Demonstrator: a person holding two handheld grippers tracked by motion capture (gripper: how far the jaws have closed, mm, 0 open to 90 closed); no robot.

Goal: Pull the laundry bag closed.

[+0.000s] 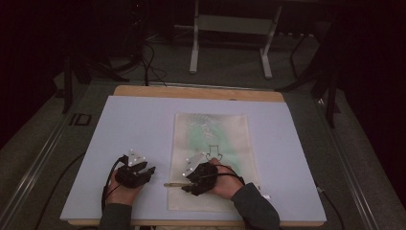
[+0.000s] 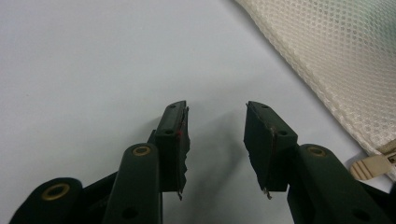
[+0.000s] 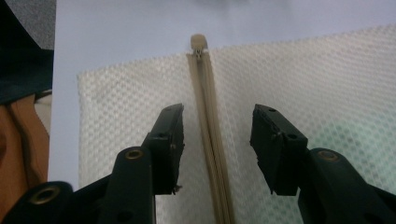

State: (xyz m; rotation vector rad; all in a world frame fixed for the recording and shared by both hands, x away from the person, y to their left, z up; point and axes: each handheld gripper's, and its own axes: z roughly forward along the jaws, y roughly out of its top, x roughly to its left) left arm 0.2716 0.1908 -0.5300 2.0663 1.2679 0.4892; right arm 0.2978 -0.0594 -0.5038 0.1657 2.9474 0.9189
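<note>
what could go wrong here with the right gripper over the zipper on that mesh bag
1. The right gripper straddles the beige zipper of the cream mesh zipper bag with its jaws open; closing here would likely pinch the zipper tape or mesh, not the small beige pull tab at the far end.
2. The left gripper hangs open over the pale blue table mat, beside the bag, so nothing pins the bag; a tug could drag it.

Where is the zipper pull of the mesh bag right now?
In the right gripper view, the zipper pull sits at the far edge of the mesh bag, ahead of the open right tongs. In the left gripper view it lies at lower right.
</note>
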